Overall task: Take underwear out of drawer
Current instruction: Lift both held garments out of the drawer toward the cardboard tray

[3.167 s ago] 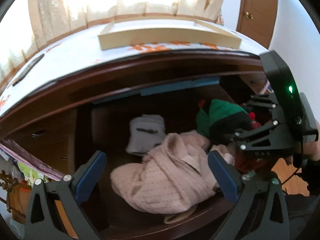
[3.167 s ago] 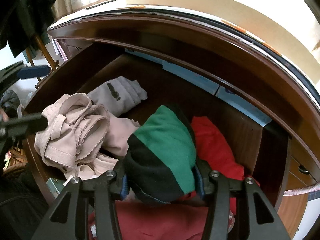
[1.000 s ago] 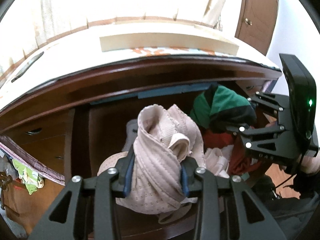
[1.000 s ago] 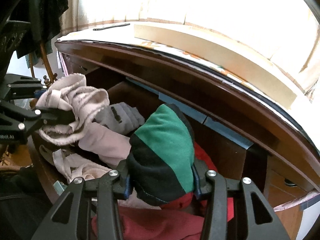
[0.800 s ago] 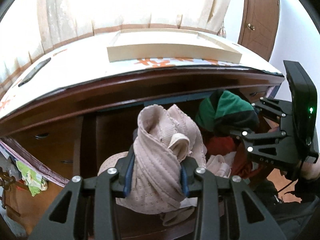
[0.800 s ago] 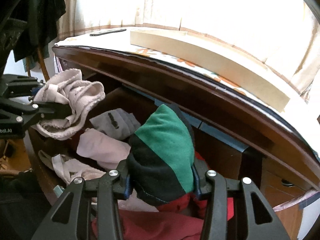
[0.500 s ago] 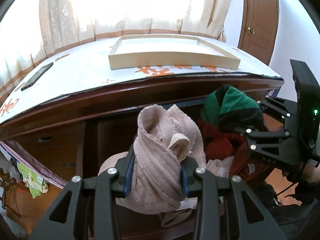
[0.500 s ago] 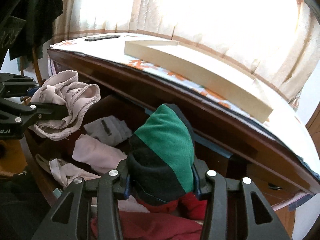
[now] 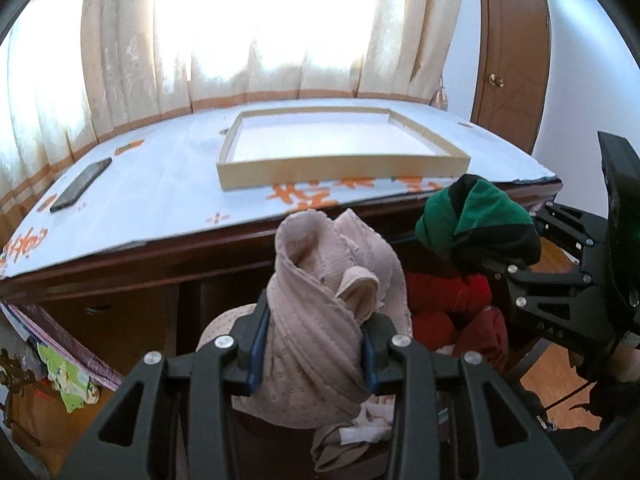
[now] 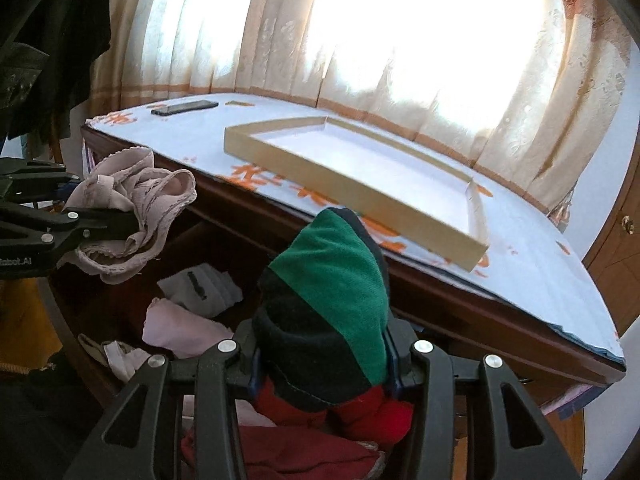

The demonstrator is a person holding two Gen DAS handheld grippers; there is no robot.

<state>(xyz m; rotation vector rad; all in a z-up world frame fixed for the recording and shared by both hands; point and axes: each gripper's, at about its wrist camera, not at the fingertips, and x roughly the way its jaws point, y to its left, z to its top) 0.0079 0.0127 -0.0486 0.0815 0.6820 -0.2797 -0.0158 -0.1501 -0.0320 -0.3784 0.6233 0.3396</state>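
Note:
My left gripper (image 9: pixel 312 354) is shut on a bundle of pale pink underwear (image 9: pixel 320 312), held above the open wooden drawer (image 10: pixel 132 280); the same bundle (image 10: pixel 136 208) shows at the left of the right wrist view. My right gripper (image 10: pixel 320 364) is shut on a green, black and red garment (image 10: pixel 332 304), lifted to about the desk edge; that garment (image 9: pixel 476 220) also appears at the right of the left wrist view. In the drawer lie a grey-white folded piece (image 10: pixel 204 288), a pale pink piece (image 10: pixel 180 330) and dark red cloth (image 10: pixel 300 452).
A shallow cardboard tray (image 9: pixel 340 156) sits on the white, orange-printed desk cover (image 9: pixel 160 192), with a black phone (image 9: pixel 80 190) to its left. Curtains (image 10: pixel 400 60) hang behind. A brown door (image 9: pixel 512 60) stands at the right. Dark clothes (image 10: pixel 48 40) hang at the left.
Both grippers have risen with their garments, from inside the drawer to about desk-top height. The views tilted up, so the tray's inside and the curtains now show.

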